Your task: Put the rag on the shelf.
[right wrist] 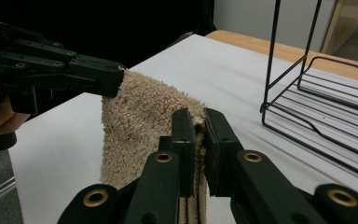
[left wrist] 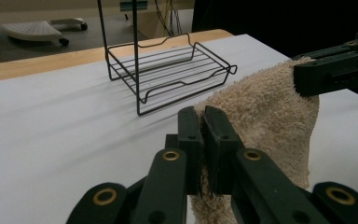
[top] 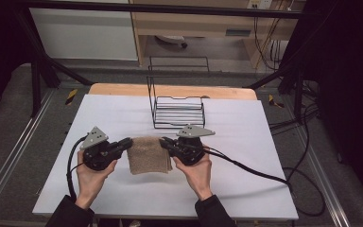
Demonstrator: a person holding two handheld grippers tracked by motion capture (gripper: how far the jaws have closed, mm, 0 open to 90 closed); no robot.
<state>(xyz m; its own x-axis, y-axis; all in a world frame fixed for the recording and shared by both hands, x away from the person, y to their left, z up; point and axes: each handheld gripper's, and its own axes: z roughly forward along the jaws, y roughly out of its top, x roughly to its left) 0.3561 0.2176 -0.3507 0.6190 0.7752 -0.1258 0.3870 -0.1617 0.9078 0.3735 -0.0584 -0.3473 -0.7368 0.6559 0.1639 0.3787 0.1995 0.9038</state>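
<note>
At the centre of the high view, the left gripper (top: 125, 144) and right gripper (top: 166, 143) each have their black fingers (left wrist: 200, 140) pinched closed on an upper corner of the fluffy beige terry towel (top: 148, 155). It hangs between them over the white-covered table (top: 113, 118). A black wire rack (top: 178, 109) of thin rods stands beyond, above centre.

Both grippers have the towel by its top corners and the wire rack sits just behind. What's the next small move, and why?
Probably carry the towel forward toward the wire rack. Left gripper and right gripper are each shut on an upper corner, so it hangs spread between them, with the rack directly beyond.
</note>
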